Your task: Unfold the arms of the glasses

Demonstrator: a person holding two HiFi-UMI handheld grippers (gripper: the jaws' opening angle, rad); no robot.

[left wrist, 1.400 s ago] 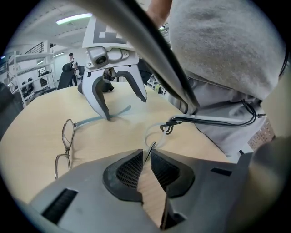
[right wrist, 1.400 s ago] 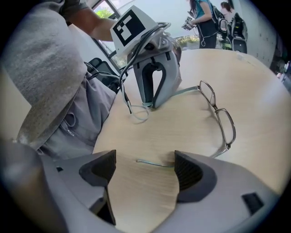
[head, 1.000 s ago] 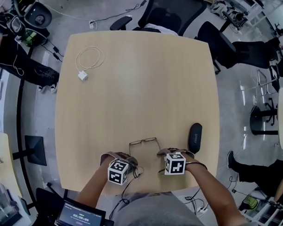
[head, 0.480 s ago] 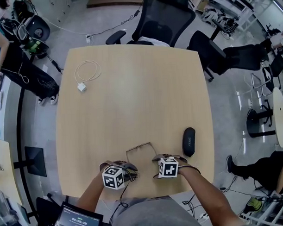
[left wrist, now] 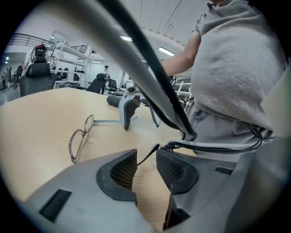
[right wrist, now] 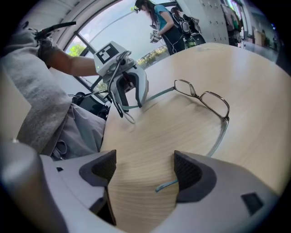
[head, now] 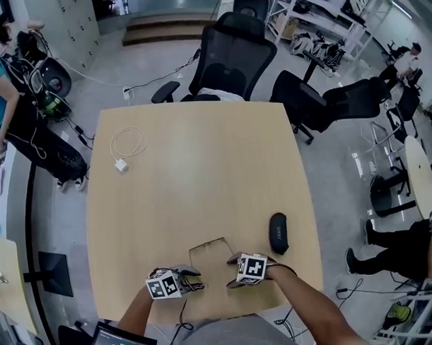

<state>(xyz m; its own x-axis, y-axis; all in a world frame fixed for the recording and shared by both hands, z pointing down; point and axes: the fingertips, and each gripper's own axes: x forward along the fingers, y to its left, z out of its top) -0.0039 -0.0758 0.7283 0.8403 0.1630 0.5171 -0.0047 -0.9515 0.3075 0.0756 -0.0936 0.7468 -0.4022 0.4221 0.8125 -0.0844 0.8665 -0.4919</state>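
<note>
The glasses [right wrist: 198,95] lie on the wooden surface [head: 202,169] just left of the black case [head: 277,232], with both arms swung out toward the person. The left gripper [left wrist: 145,164] has just been opening. Its jaws stand apart, released, with one arm's tip between them. The right gripper [right wrist: 144,170], nearer the case, is also released, with the other arm's tip lying between its parted jaws.

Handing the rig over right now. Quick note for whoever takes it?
Left gripper: open, jaws have just been opening; one arm tip sits loose between the pads.
Right gripper: open, the other arm tip beside one pad, not clamped.
Glasses: resting on the table, both arms swung out.
Left to do: apparently only backing both grippers away.
</note>
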